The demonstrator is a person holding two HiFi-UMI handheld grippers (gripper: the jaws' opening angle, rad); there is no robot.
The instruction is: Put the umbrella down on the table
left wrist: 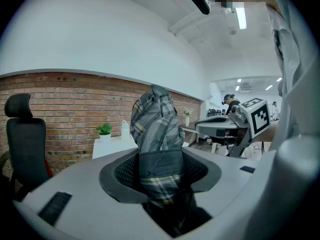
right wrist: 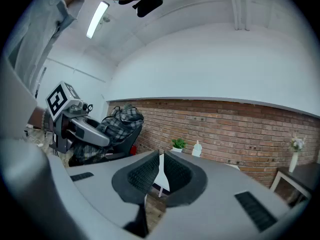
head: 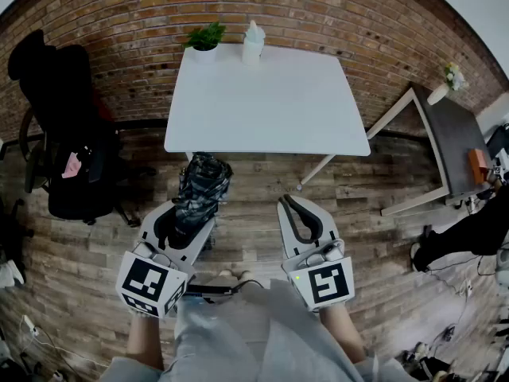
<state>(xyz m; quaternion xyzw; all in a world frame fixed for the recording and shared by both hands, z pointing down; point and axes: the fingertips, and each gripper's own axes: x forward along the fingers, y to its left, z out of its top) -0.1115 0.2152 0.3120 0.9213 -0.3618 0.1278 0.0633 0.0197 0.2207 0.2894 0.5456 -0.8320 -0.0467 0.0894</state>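
Note:
A folded plaid umbrella sticks out forward from my left gripper, which is shut on its lower part. In the left gripper view the umbrella stands up between the two dark pads and fills the gap. The white table lies ahead of both grippers, beyond a strip of wooden floor, and the umbrella's tip is just short of its near edge. My right gripper is level beside the left one, shut, with nothing in it. Its pads leave only a thin slit.
A potted plant and a white bottle stand at the table's far edge by the brick wall. A black office chair with clothes is at the left. A dark side table with a vase is at the right.

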